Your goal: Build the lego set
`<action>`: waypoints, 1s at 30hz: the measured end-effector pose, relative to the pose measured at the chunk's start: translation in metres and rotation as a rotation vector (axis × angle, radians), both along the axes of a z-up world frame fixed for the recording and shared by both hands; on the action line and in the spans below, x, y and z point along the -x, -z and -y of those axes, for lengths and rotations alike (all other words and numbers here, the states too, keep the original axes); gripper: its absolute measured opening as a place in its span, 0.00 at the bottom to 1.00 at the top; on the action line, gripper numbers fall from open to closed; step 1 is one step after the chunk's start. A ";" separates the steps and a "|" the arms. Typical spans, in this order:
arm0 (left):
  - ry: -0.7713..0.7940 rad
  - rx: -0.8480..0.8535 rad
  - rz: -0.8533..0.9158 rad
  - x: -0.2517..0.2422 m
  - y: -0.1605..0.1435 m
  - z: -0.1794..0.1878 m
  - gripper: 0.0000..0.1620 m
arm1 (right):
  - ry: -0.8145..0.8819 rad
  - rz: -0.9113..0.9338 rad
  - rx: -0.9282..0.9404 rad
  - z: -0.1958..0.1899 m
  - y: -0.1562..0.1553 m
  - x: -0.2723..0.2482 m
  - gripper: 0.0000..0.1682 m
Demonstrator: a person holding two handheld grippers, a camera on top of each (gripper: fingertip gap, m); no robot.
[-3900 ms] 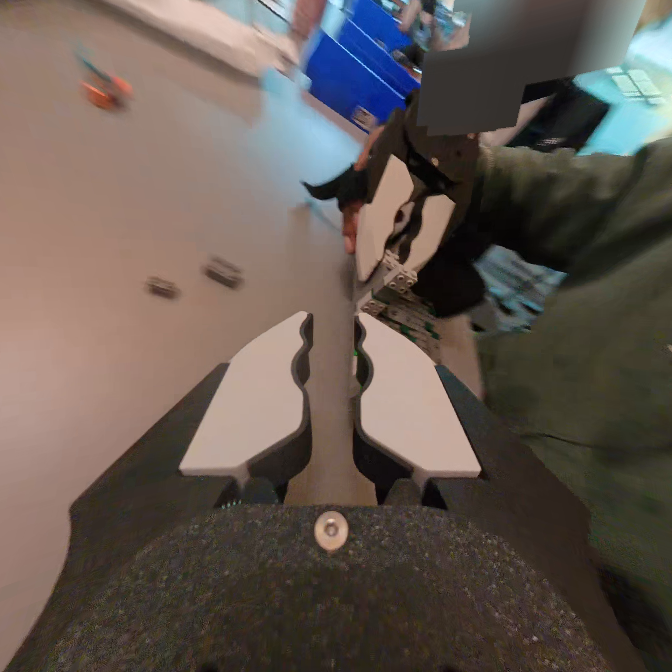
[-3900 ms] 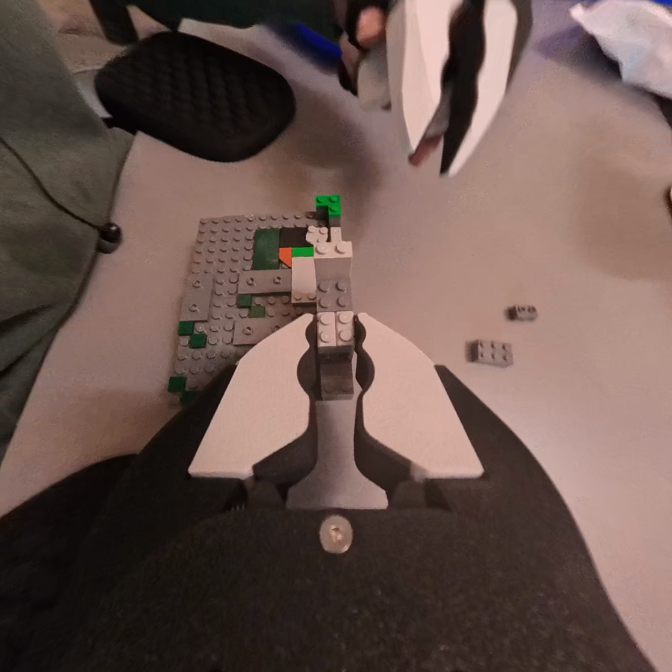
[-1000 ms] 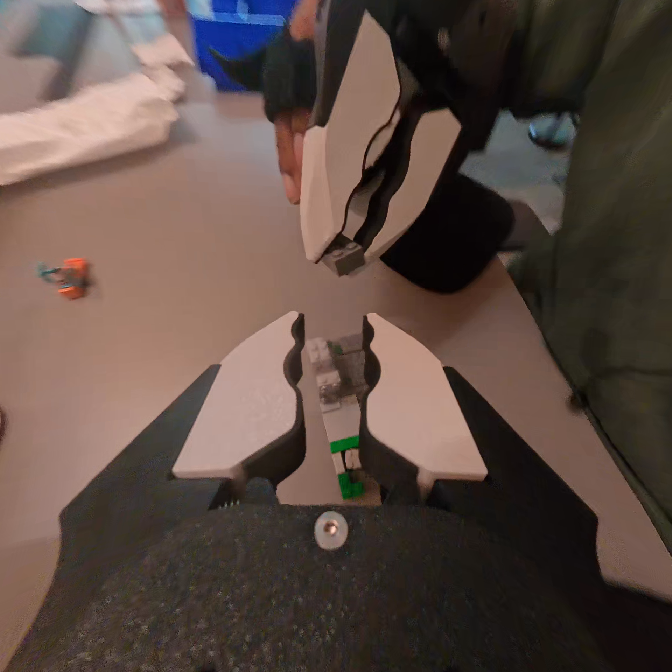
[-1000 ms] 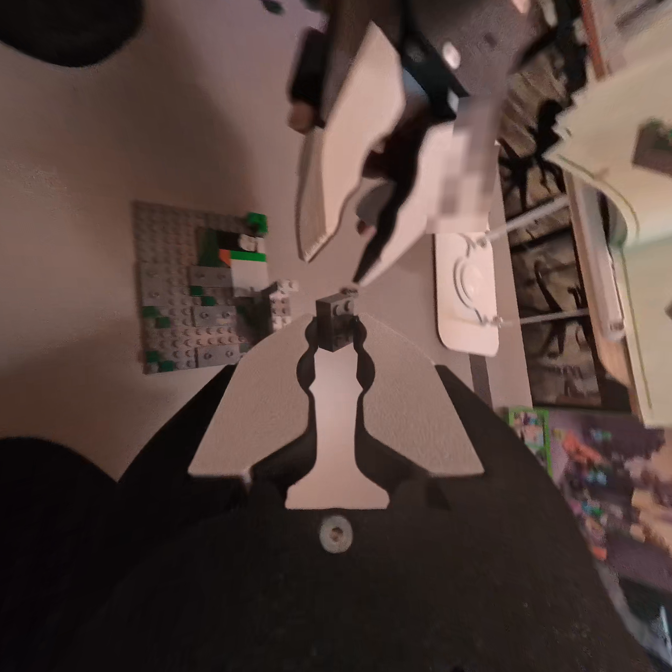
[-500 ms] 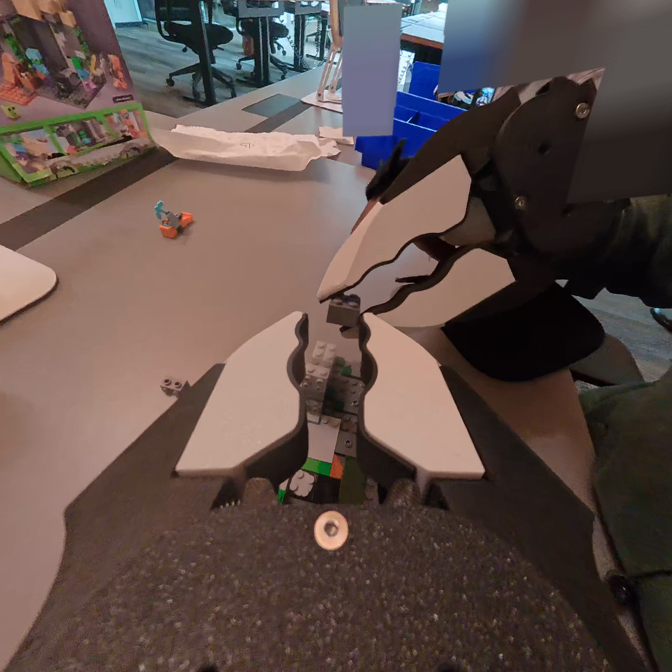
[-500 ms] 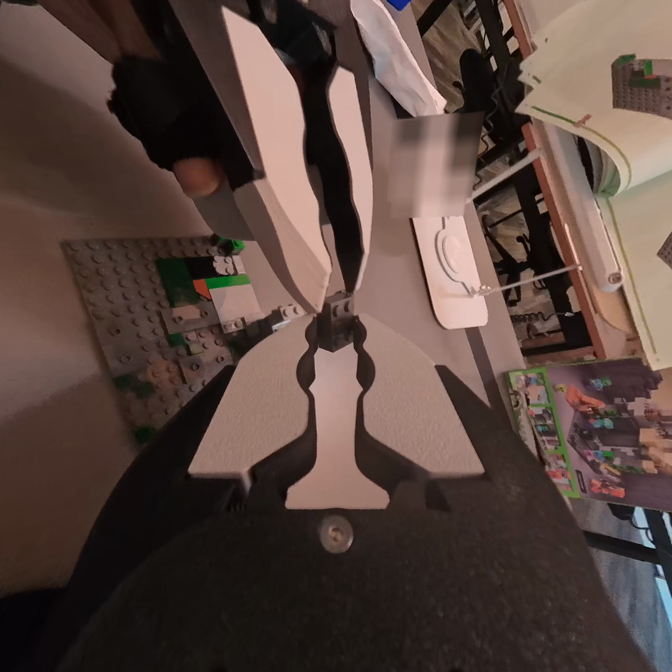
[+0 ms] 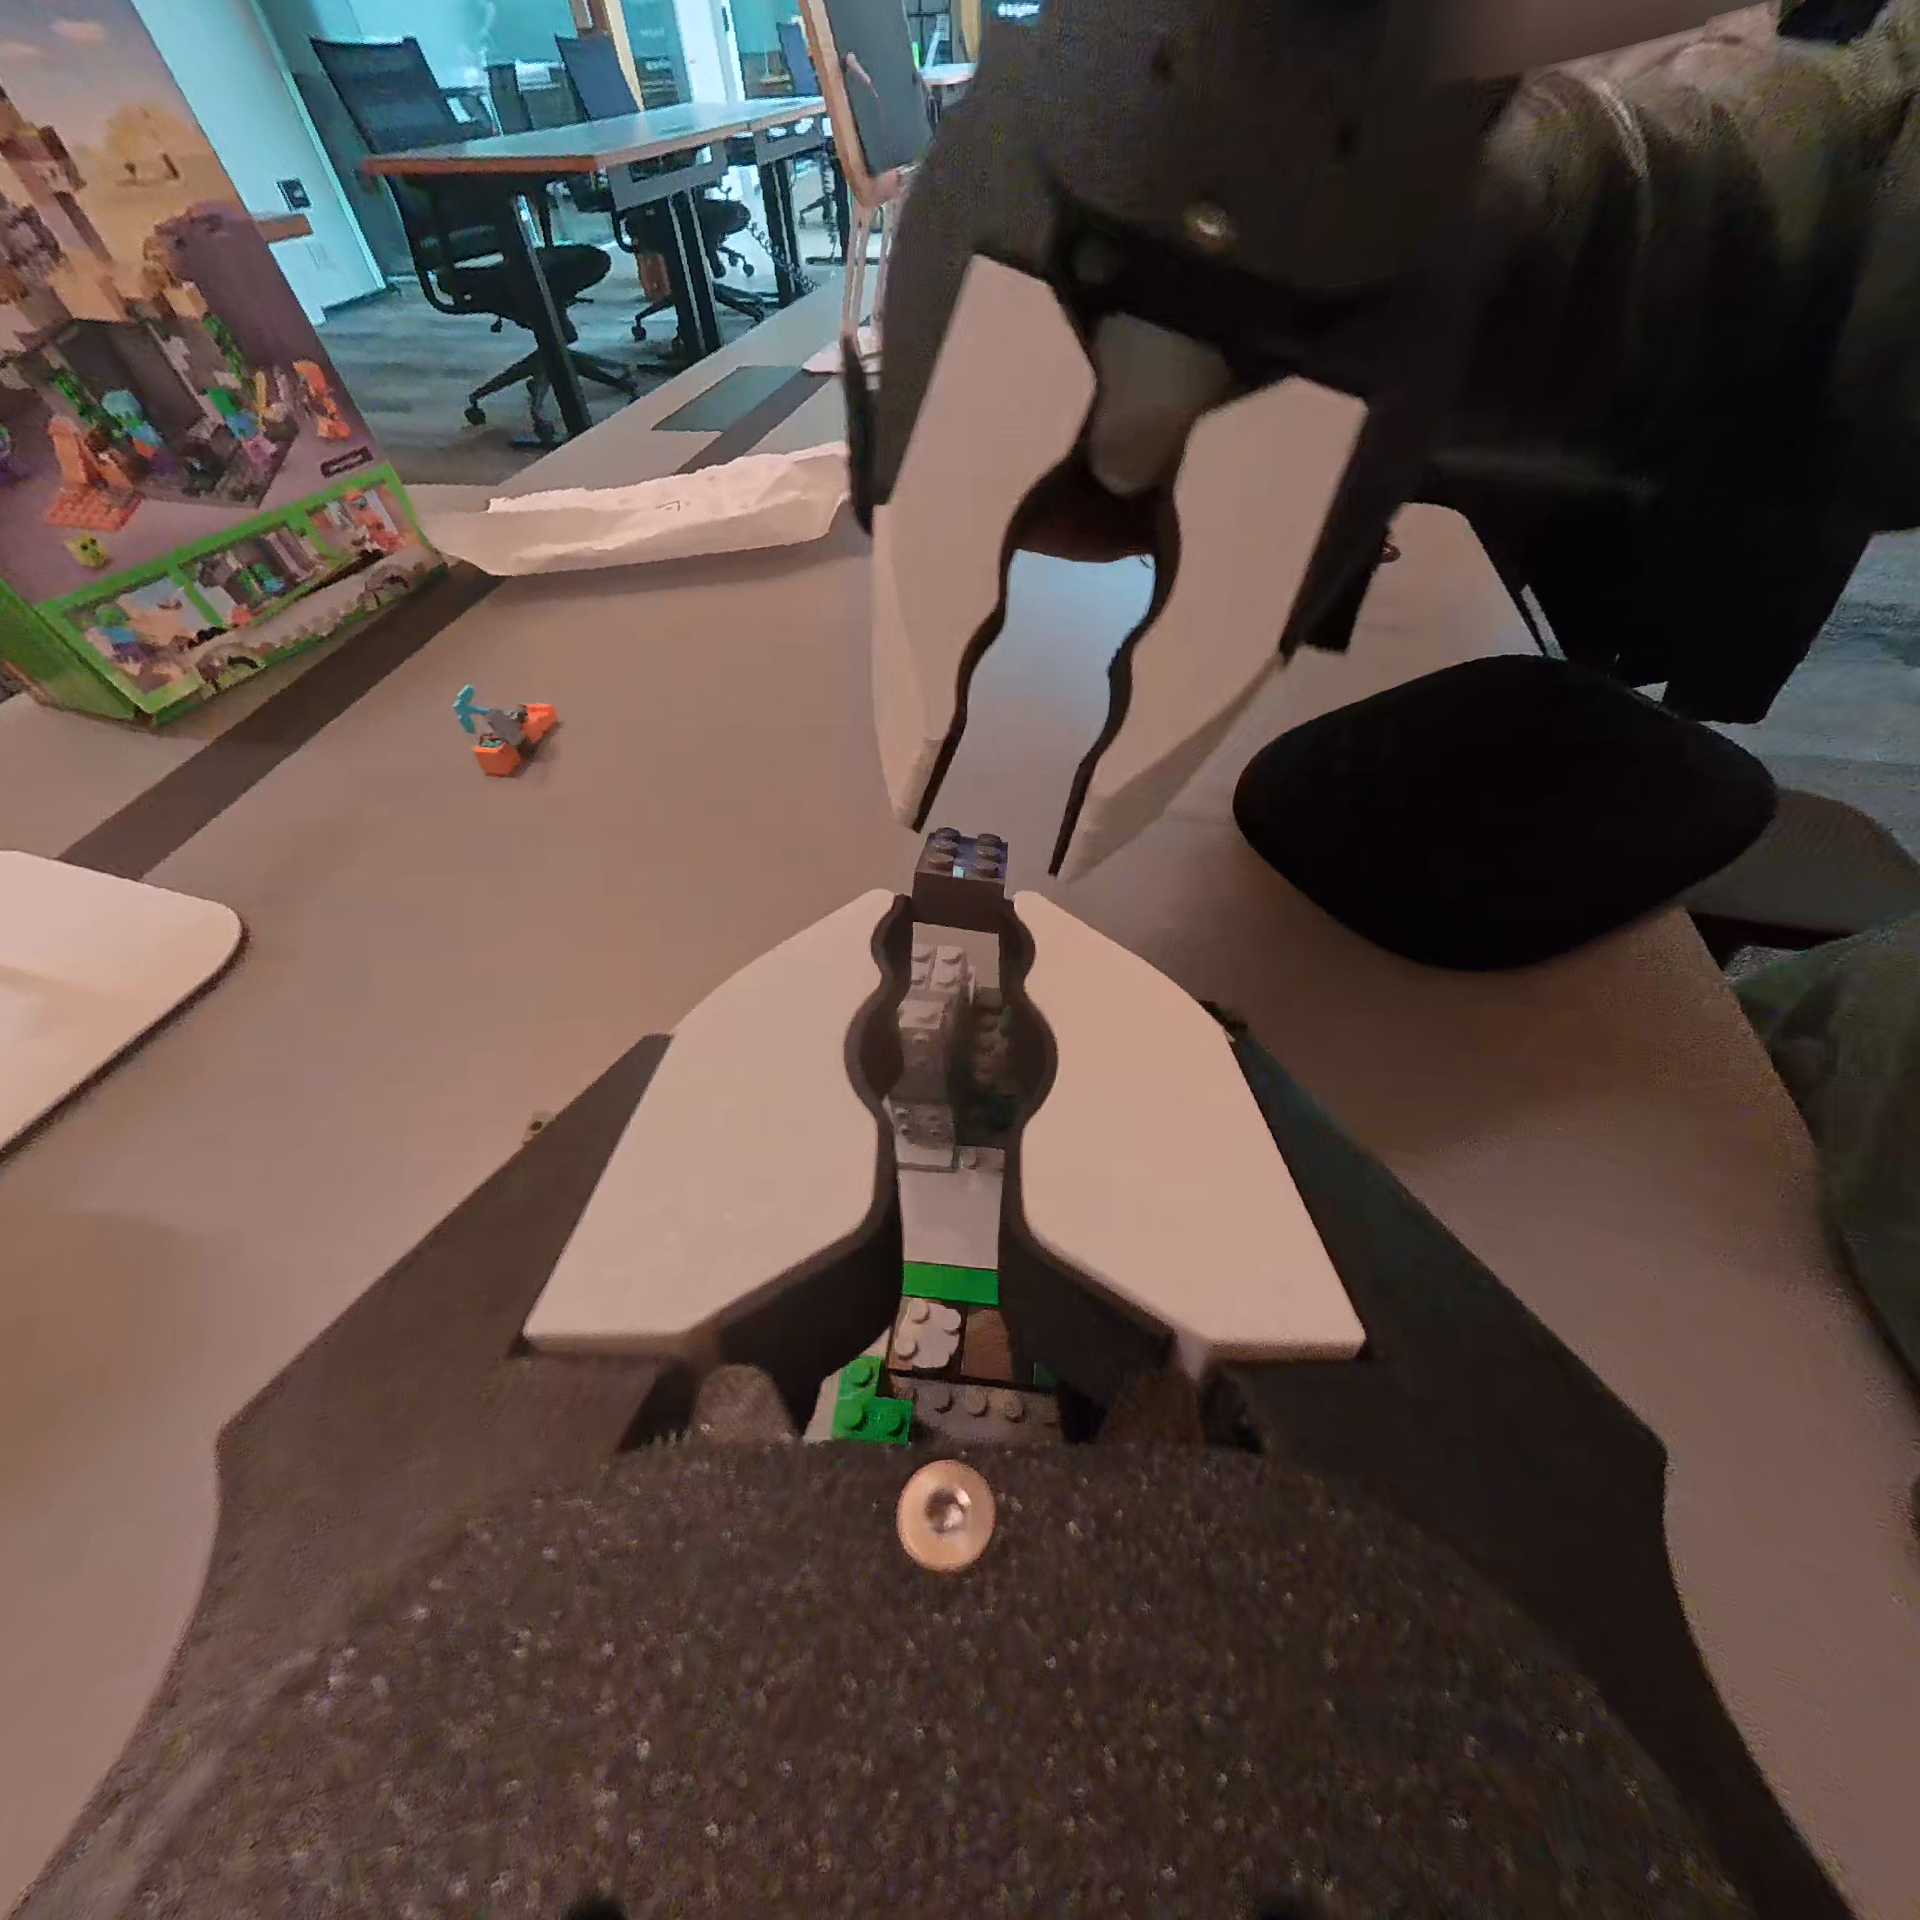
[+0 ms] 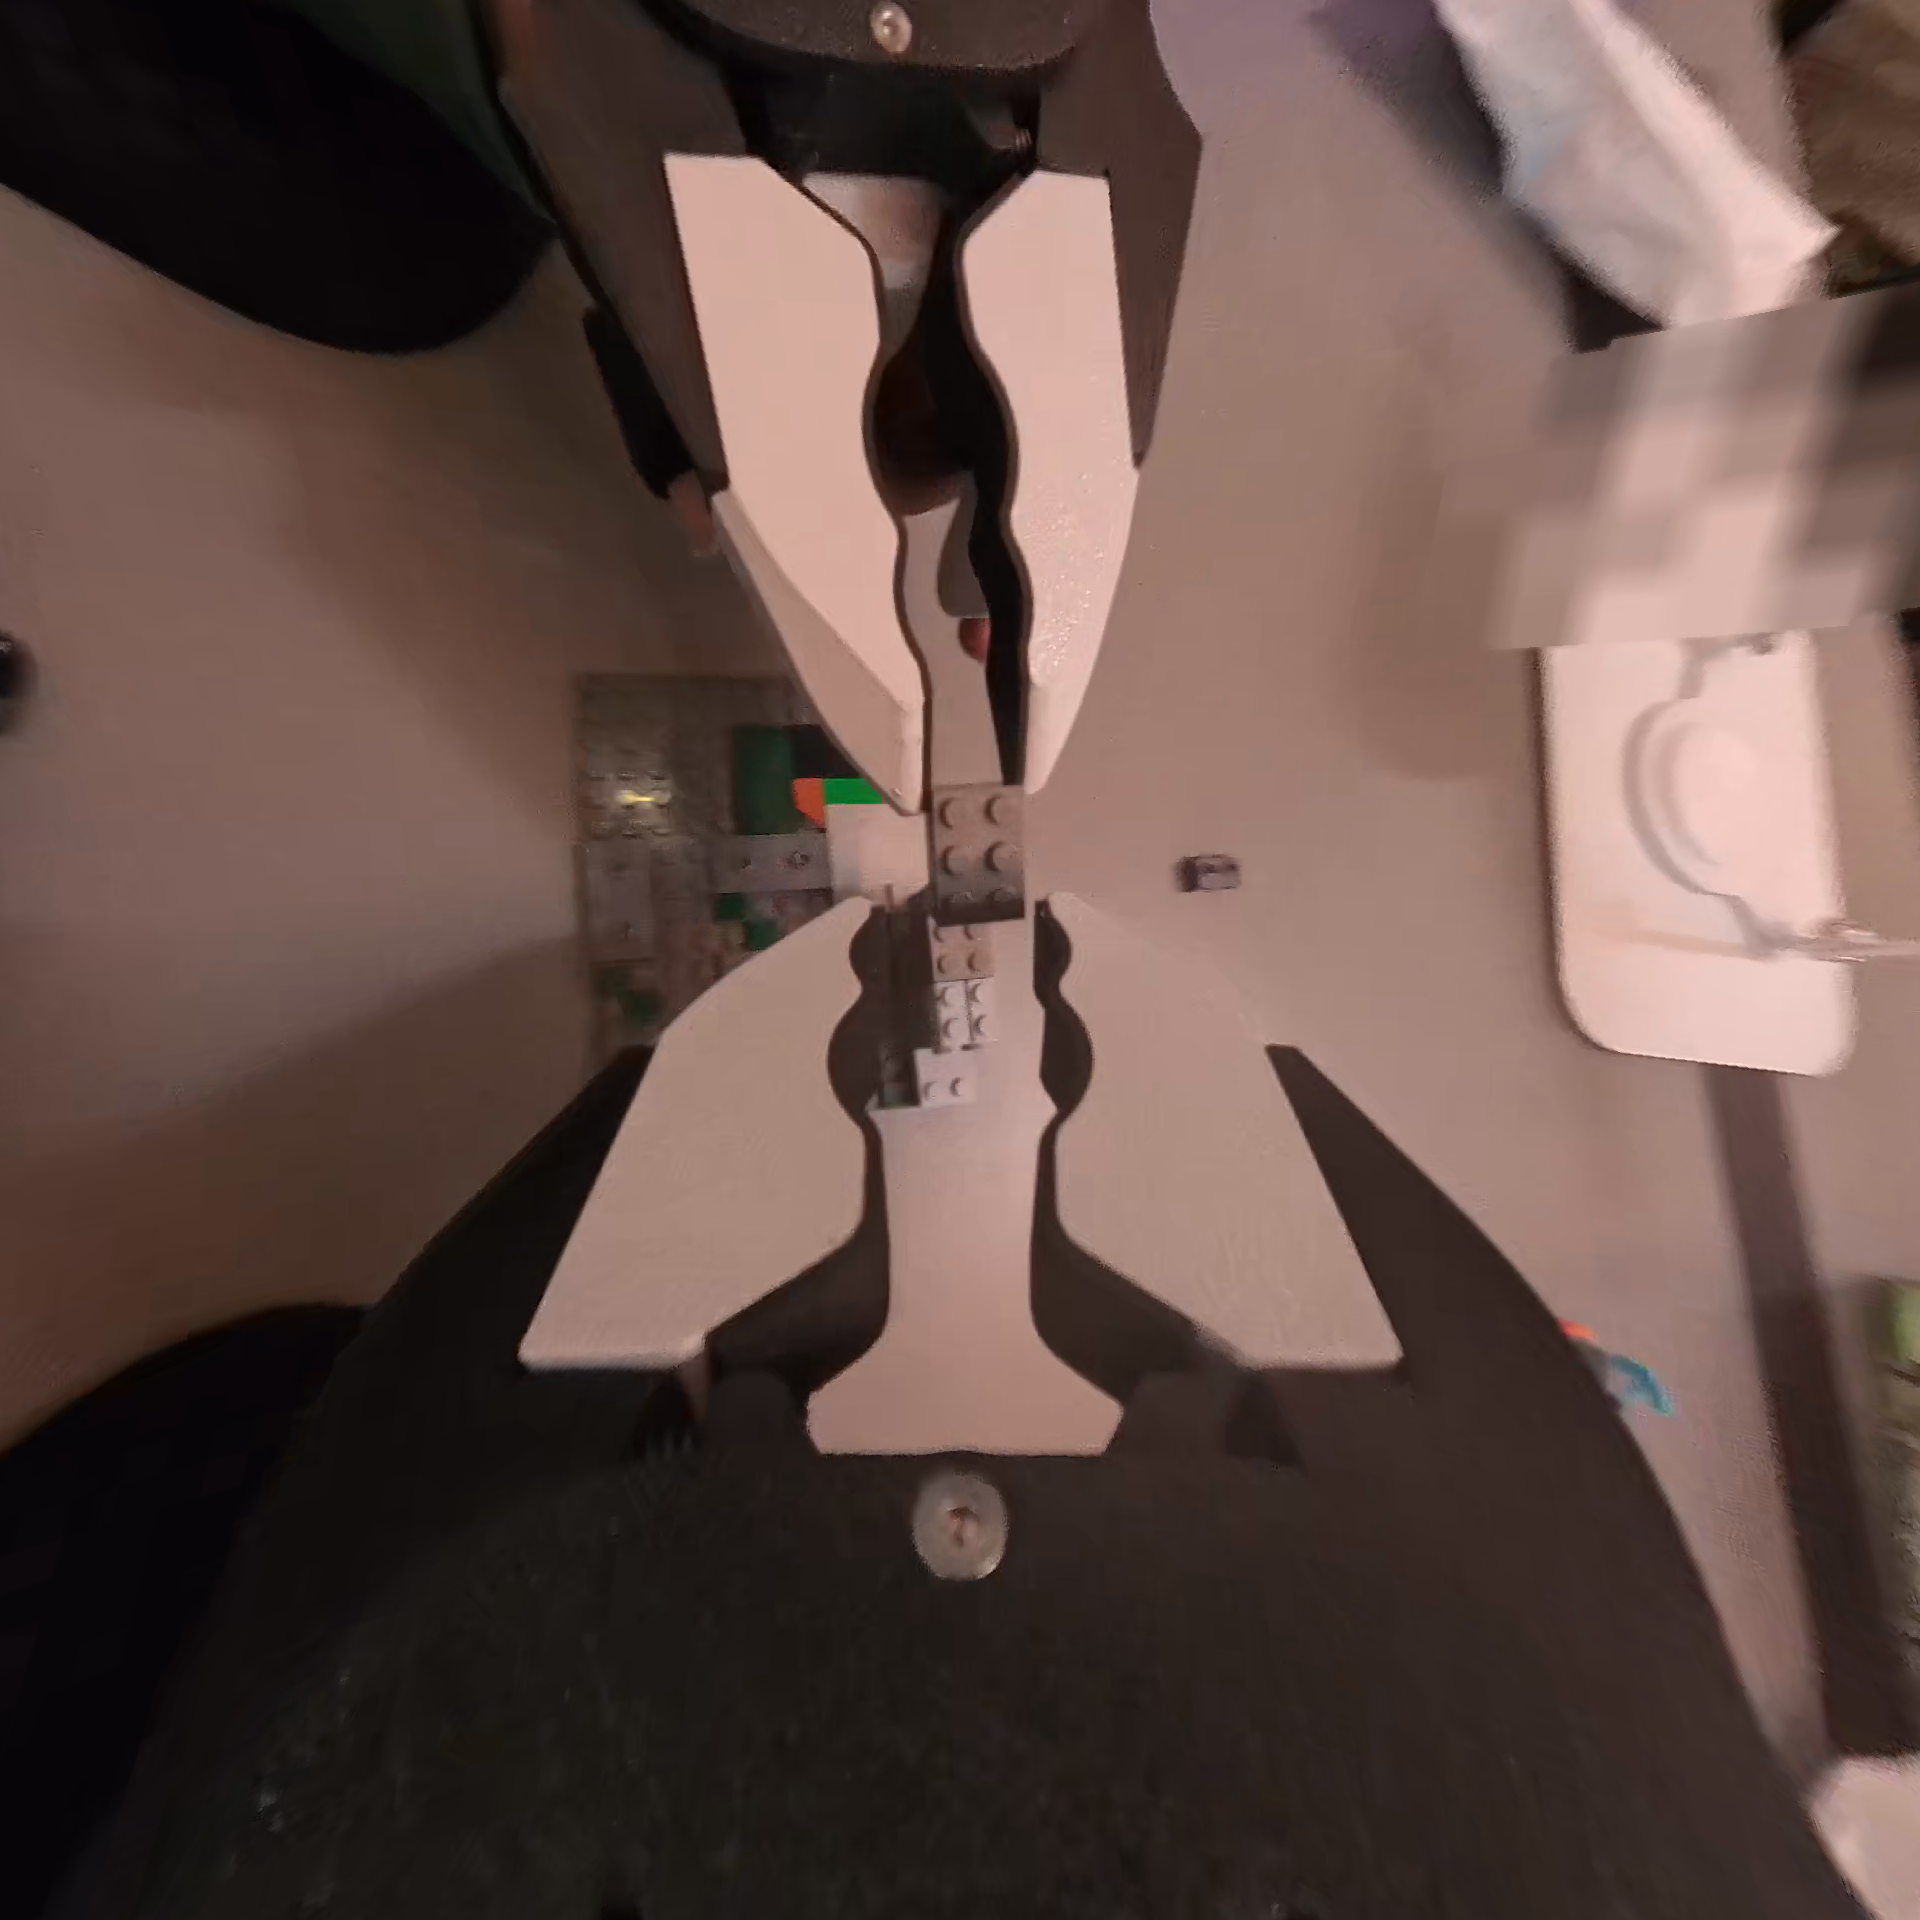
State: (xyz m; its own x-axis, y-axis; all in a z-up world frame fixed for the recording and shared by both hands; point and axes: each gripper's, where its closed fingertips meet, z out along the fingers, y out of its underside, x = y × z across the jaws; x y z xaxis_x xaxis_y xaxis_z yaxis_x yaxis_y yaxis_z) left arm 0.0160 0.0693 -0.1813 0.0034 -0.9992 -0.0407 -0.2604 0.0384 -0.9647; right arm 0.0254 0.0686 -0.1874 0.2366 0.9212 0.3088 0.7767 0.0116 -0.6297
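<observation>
Black cushion (image 7: 1496,810), white paper bag (image 7: 665,509), office chairs (image 7: 499,239).

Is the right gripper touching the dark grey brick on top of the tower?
Apart. In the left wrist view the right gripper hangs open just above the dark grey brick, table showing between its fingertips and the studs.

No text can be read here. The printed set box (image 7: 177,436) standing on the desk (image 7: 644,727) carries small lettering along with its artwork, too small and blurred to make out. The crumpled white paper bag (image 7: 655,514) behind it bears a faint mark that is likewise illegible. In the right wrist view the bricks, the baseplate (image 8: 644,821) and the white tray (image 8: 1704,852) show no legible writing or numbers.
</observation>
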 end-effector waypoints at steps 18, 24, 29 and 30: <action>-0.025 -0.031 -0.071 0.003 0.011 -0.006 0.17 | -0.035 0.169 0.304 -0.009 0.007 -0.002 0.09; -0.057 -0.054 -0.181 0.013 0.030 -0.017 0.18 | -0.015 0.296 0.360 -0.015 0.027 -0.014 0.09; -0.068 -0.051 -0.207 0.017 0.037 -0.021 0.17 | -0.029 0.353 0.373 -0.014 0.041 -0.014 0.09; -0.070 -0.050 -0.212 0.017 0.038 -0.022 0.17 | -0.030 0.360 0.375 -0.014 0.043 -0.014 0.09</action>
State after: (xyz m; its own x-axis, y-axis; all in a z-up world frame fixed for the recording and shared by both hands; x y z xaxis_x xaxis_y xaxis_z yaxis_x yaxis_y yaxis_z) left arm -0.0014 0.0910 -0.2197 0.0587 -0.9935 -0.0975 -0.4608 0.0596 -0.8855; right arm 0.0395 0.0825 -0.2300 0.1480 0.9889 0.0129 0.9476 -0.1381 -0.2882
